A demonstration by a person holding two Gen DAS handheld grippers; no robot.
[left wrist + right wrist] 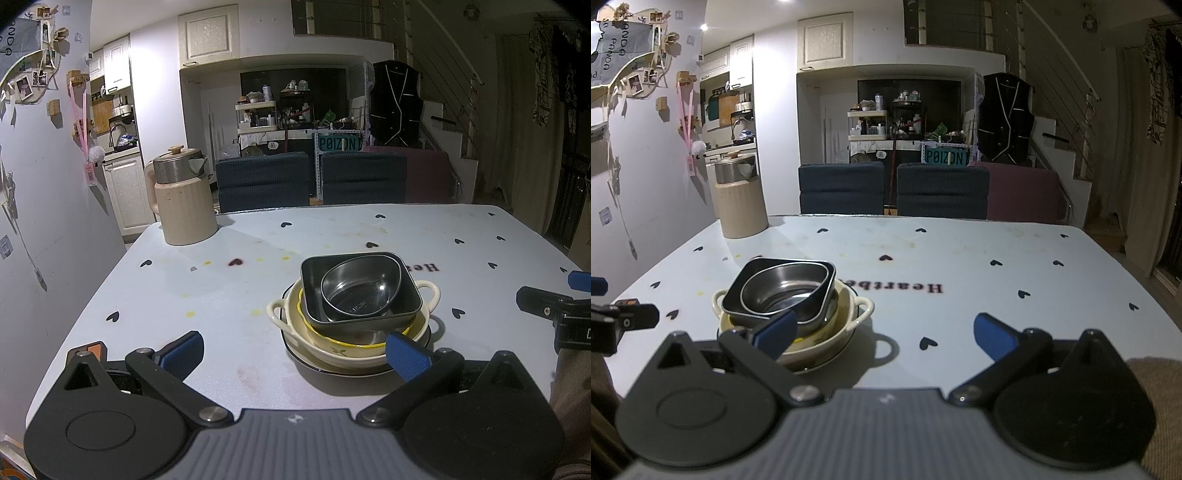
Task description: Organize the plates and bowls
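A steel bowl sits in a dark square dish, nested in a cream handled bowl on a plate, mid-table. A kettle stands well apart. Left gripper and right gripper hover wide open, empty.

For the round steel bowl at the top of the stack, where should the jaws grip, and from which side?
Probably the near rim of the round steel bowl, approached from above on the holder's side. It sits tilted inside the dark rectangular metal tray, so its wall is enclosed and only the rim stands exposed. The left gripper, jaws open, already faces that edge.
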